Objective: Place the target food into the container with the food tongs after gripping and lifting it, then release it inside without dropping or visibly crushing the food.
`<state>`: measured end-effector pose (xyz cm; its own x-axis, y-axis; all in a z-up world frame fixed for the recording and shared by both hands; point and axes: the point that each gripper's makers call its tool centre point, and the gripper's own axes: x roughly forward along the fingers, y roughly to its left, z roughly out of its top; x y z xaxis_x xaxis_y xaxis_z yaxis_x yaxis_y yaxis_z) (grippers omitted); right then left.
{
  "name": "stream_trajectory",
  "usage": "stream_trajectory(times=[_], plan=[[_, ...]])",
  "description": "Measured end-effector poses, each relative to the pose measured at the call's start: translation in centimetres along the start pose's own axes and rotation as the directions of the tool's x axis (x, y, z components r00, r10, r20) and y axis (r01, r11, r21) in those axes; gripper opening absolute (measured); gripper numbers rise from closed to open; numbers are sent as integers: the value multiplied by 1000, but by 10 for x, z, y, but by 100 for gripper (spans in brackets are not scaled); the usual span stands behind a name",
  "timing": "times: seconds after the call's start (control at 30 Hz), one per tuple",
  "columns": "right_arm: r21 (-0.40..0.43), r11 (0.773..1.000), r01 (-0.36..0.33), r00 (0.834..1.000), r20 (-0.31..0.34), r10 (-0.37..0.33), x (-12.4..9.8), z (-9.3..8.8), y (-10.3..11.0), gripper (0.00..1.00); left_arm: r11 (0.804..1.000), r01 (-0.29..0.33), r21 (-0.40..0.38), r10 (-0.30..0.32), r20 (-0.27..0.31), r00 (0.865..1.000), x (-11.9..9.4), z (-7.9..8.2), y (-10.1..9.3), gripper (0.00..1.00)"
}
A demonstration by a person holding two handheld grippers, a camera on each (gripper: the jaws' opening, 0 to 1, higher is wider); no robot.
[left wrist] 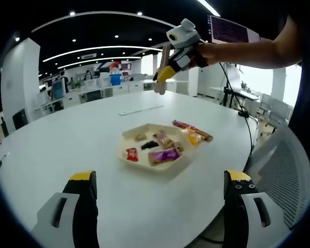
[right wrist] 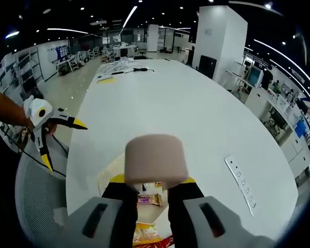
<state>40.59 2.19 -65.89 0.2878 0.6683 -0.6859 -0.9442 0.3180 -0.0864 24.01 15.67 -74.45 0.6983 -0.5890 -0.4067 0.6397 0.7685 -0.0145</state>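
- The right hand-held gripper (right wrist: 147,187) is clenched on a pale, block-shaped thing, maybe the handle end of the food tongs (right wrist: 156,159). I cannot tell for sure what it is.
- In the left gripper view, this same gripper hangs high at 12 o'clock, well above the table (left wrist: 67,134), with a pale stick pointing down from it.
- The left hand-held gripper (left wrist: 160,183) is wide open. It holds nothing and touches nothing.
- The snacks lie in a shallow tray (left wrist: 156,148) near the middle of the table. More wrapped snacks (left wrist: 192,132) lie just beside the tray, at its 2 o'clock edge.
- What could go wrong: the grip sits on only the end of the pale thing, so it could tip or slip out.
- If the tongs squeeze too hard, a soft snack could get squashed.
- If they squeeze too little, the snack could fall on the way.
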Motion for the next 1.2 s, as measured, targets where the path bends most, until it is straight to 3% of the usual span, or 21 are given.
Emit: stream_trajectory(times=[0.57,1.2], plan=[[43,998,51,998,-35,-49,-33,-51,-20,21,1000,0,2,0,-5,1000,0,0,-1,99],[92,990,110,993,-42,-106,-62,-93,-28,22,999,-33,3,33,1,999,-2,0,7,99]])
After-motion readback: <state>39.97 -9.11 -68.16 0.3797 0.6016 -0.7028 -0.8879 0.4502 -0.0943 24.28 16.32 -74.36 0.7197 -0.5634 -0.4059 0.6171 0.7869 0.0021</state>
